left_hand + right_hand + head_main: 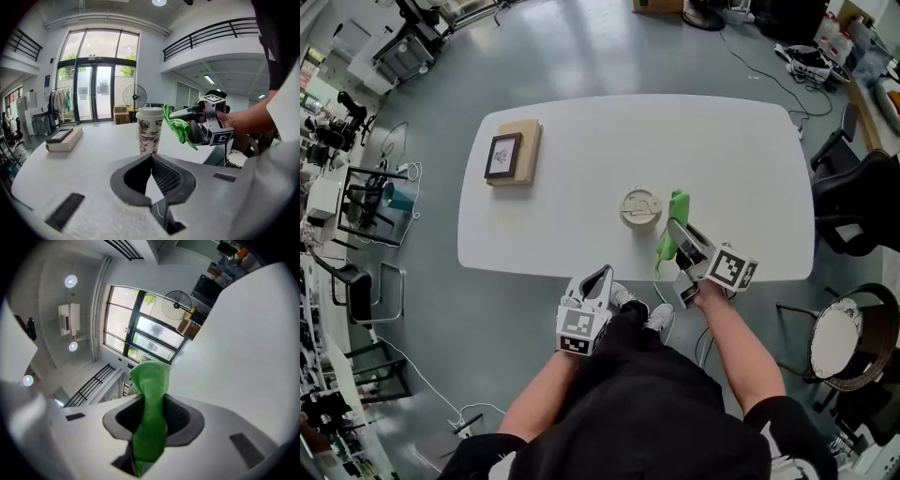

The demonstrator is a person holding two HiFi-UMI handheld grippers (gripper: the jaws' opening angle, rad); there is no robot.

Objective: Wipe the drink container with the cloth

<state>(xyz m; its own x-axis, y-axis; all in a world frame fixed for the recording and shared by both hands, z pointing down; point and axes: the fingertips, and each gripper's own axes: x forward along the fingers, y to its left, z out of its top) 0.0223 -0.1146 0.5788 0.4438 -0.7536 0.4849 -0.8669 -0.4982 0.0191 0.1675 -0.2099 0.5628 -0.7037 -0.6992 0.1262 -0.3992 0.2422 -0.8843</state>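
A lidded paper cup (640,207) stands upright on the white table (581,122), near its front edge. Just right of the cup, my right gripper (676,229) is shut on a green cloth (673,217) and holds it up off the table. The cloth (151,394) runs between the jaws and sticks out past them. From the left gripper view, the cloth (179,126) hangs beside the patterned cup (149,131), close to its rim. My left gripper (604,273) hovers off the table's front edge, over my lap. Its jaws (151,158) meet at the tips with nothing between them.
A tan book with a dark framed picture on top (513,153) lies at the table's far left. Black chairs (853,197) and a round stool (839,339) stand to the right. Racks and clutter (366,202) line the left floor.
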